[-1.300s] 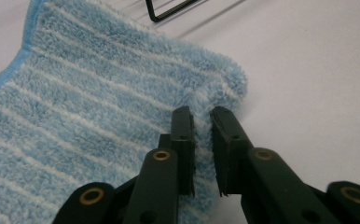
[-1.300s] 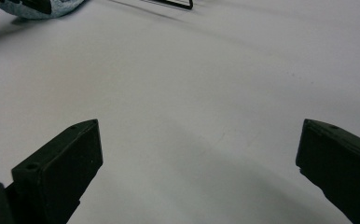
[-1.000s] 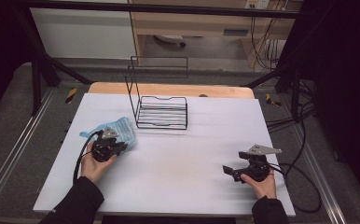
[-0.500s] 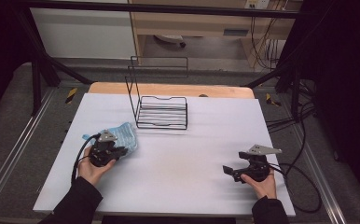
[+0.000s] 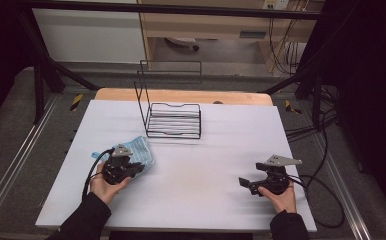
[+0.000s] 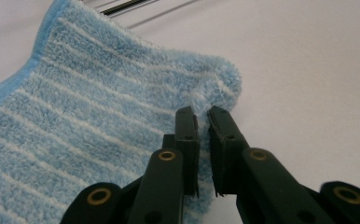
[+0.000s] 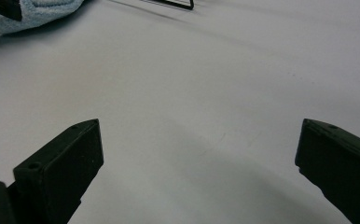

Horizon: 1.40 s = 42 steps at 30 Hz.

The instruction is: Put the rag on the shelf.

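Blue cloth [image 6: 75, 126]: one; tools: two

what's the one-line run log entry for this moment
left hand-held gripper: shut on blue striped cloth | right hand-held gripper: open, nothing between jaws | wire rack: on white table, apart from cloth

In the left gripper view the blue striped cloth [image 6: 89, 126] runs off the left and bottom edges, so its full extent cannot be told, and the fold pinched between the left tongs [image 6: 202, 122] is hidden behind the jaws. The wire rack [image 6: 122, 5] is cut to a few bars at the top edge. In the high view the left tongs [image 5: 140, 169] cover the near part of the cloth [image 5: 140, 150]. In the right gripper view the right tongs [image 7: 199, 144] are cut off at the bottom and right edges, and the cloth [image 7: 38, 14] is cropped in the far left corner. The far edge of the counter [image 5: 191, 96] is blurred.
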### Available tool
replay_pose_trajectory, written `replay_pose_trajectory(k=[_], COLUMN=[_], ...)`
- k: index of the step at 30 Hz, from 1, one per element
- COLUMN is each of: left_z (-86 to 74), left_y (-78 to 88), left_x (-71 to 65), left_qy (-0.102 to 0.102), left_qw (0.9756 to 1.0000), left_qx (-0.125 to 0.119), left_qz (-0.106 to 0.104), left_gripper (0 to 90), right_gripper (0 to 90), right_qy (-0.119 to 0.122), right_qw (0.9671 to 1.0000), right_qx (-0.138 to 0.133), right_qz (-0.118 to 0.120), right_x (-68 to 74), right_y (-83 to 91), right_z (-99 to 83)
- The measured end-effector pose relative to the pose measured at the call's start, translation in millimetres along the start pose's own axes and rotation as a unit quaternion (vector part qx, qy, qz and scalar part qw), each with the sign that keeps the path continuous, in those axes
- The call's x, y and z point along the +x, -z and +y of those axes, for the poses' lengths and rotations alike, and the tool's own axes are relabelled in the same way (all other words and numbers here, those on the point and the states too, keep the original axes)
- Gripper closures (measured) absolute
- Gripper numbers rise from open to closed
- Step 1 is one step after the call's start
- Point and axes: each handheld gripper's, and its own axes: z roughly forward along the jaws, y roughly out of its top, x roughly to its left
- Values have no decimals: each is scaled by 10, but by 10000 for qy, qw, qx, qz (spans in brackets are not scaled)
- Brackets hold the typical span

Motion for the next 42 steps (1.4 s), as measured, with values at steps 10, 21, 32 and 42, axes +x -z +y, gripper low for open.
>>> replay_pose_trajectory(k=[10,21,32,42], left_z=[34,97,189,369], left_y=[-18,-70,-155,-280], left_x=[-186,-438,-649,-861], left_qy=[58,66,150,-14], left_qw=[9999,9996,9990,9993], left_qx=[-28,-107,-89,-78], left_qz=[-92,-247,-403,-356], left_gripper=[825,830,831,832], right_gripper=[15,17,19,20], right_qy=[-4,2,-3,14], right_qw=[10000,10000,10000,10000], right_qx=[-12,-31,-24,9], right_qz=[12,24,18,-9], right_x=[-1,-5,1,4], right_y=[-2,5,-8,-13], right_z=[1,3,3,0])
